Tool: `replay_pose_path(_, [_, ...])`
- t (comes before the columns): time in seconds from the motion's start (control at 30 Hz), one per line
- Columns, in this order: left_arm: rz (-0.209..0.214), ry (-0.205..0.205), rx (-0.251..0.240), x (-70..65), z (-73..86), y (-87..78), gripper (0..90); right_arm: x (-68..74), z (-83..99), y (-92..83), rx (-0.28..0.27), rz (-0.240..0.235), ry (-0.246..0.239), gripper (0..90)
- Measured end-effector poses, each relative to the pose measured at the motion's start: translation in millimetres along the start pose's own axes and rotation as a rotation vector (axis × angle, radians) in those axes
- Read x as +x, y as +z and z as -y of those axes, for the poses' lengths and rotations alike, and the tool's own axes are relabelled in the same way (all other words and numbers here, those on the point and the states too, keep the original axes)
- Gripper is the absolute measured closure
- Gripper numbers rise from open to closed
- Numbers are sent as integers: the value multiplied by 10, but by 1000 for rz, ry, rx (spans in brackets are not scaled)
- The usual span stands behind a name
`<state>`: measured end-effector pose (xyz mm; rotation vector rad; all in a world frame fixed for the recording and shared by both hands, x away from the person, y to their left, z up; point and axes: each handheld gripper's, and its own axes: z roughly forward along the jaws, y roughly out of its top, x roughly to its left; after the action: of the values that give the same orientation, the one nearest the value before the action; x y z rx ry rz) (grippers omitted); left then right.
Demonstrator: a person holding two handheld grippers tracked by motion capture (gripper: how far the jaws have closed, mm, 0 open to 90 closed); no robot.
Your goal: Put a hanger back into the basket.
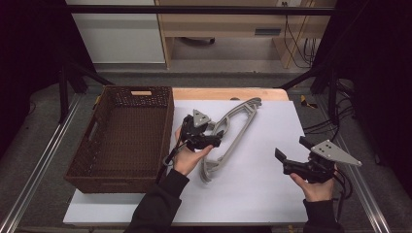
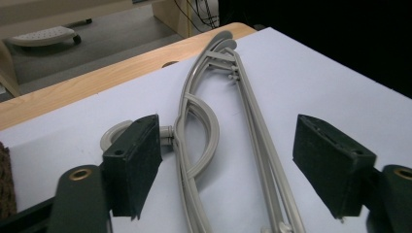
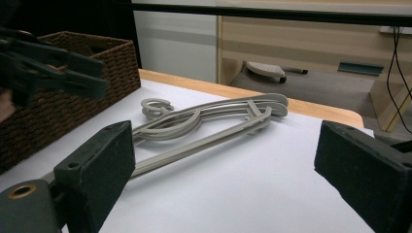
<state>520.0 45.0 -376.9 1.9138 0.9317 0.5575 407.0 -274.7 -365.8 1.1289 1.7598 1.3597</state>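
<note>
A stack of grey plastic hangers (image 1: 238,127) lies flat on the white sheet, running from the table's far edge toward the near middle. My left gripper (image 1: 218,137) is open and low beside the stack's hooks. In the left gripper view the hangers (image 2: 247,104) pass between the two wide-apart jaws, and the left pad (image 2: 136,160) sits close to a hook stem. My right gripper (image 1: 293,149) is open over bare sheet to the right, holding nothing. In the right gripper view the hangers (image 3: 194,148) lie well ahead of it, apart from its jaws.
A dark woven basket (image 1: 82,160) with nothing in it stands at the left, its long side next to my left hand. The white sheet (image 1: 272,194) covers most of the wooden tabletop (image 1: 223,93). Metal rails run along both table sides.
</note>
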Motion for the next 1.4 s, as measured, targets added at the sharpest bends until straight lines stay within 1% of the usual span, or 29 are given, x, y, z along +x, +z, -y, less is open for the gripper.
replay_pose_path(0.03, [-3, 0, 5, 6, -1, 31, 285, 2, -3, -8, -2, -7, 1, 77])
replay_pose_path(0.1, [0, -11, 20, 23, 5, 116, 288, 2, -4, -8, -3, -11, -1, 74])
replay_pose_path(0.13, [-2, -15, 31, 34, 14, 172, 301, 7, -5, 4, -6, -24, -11, 69])
replay_pose_path(0.17, [-8, -17, 53, 50, 35, 256, 306, 11, -5, 7, -5, -26, -13, 67])
replay_pose_path(0.2, [-11, -17, 65, 53, 52, 307, 315, 16, -4, 11, -1, -29, -20, 67])
replay_pose_path(0.23, [-11, -17, 65, 53, 52, 307, 332, 21, -3, 16, 1, -33, -24, 67])
replay_pose_path(0.27, [-17, -2, 86, 63, 72, 355, 343, 29, -4, 19, 7, -33, -20, 67])
replay_pose_path(0.3, [-27, -3, 123, 79, 116, 449, 355, 26, -3, 23, 8, -32, -27, 67])
replay_pose_path(0.37, [-39, -3, 149, 104, 156, 531, 372, 26, -2, 26, 11, -33, -23, 67])
replay_pose_path(0.4, [-39, -3, 149, 104, 156, 531, 386, 24, -2, 27, 14, -32, -22, 67])
replay_pose_path(0.43, [-48, -7, 165, 130, 178, 592, 400, 23, -2, 27, 15, -32, -20, 67])
replay_pose_path(0.47, [-48, -7, 165, 130, 178, 592, 411, 22, -1, 26, 14, -33, -22, 68])
replay_pose_path(0.5, [-55, -14, 189, 161, 192, 661, 423, 23, -2, 25, 14, -34, -21, 68])
replay_pose_path(0.57, [-73, -29, 209, 190, 209, 744, 438, 23, -2, 24, 15, -34, -19, 68])
replay_pose_path(0.63, [-76, -29, 216, 202, 211, 764, 455, 21, -2, 23, 16, -34, -21, 68])
replay_pose_path(0.67, [-80, -40, 221, 224, 216, 800, 455, 23, -3, 22, 16, -34, -18, 67])
replay_pose_path(0.8, [-82, -47, 240, 276, 215, 865, 514, 12, -5, 13, 13, -31, -21, 68])
replay_pose_path(0.83, [-79, -53, 241, 284, 215, 887, 525, 8, -8, 7, 13, -33, -23, 68])
replay_pose_path(0.87, [-69, -50, 248, 293, 220, 913, 541, 7, -8, 7, 13, -33, -21, 68])
replay_pose_path(0.9, [-69, -50, 248, 293, 220, 913, 554, 7, -8, 7, 13, -33, -21, 68])
replay_pose_path(0.93, [-64, -46, 259, 293, 235, 950, 569, 6, -7, 10, 14, -32, -21, 68])
replay_pose_path(1.0, [-66, -56, 258, 300, 249, 972, 591, 7, -6, 11, 17, -34, -22, 68])
replay_pose_path(1.03, [-56, -62, 265, 316, 255, 982, 603, 8, -6, 12, 18, -34, -22, 68])
replay_pose_path(1.1, [-55, -63, 267, 324, 259, 988, 623, 7, -3, 17, 19, -35, -26, 68])
replay_pose_path(1.17, [-49, -67, 282, 347, 281, 1023, 641, 9, 2, 28, 23, -34, -24, 68])
replay_pose_path(1.2, [-45, -79, 280, 352, 284, 1029, 647, 8, 5, 31, 26, -34, -26, 68])
replay_pose_path(1.23, [-45, -79, 280, 352, 284, 1029, 661, 10, 7, 33, 28, -35, -27, 68])
replay_pose_path(1.37, [-22, -89, 283, 350, 283, 1037, 729, 8, 5, 33, 27, -34, -26, 68])
replay_pose_path(1.4, [-22, -93, 284, 350, 283, 1038, 750, 7, 5, 32, 27, -34, -26, 68])
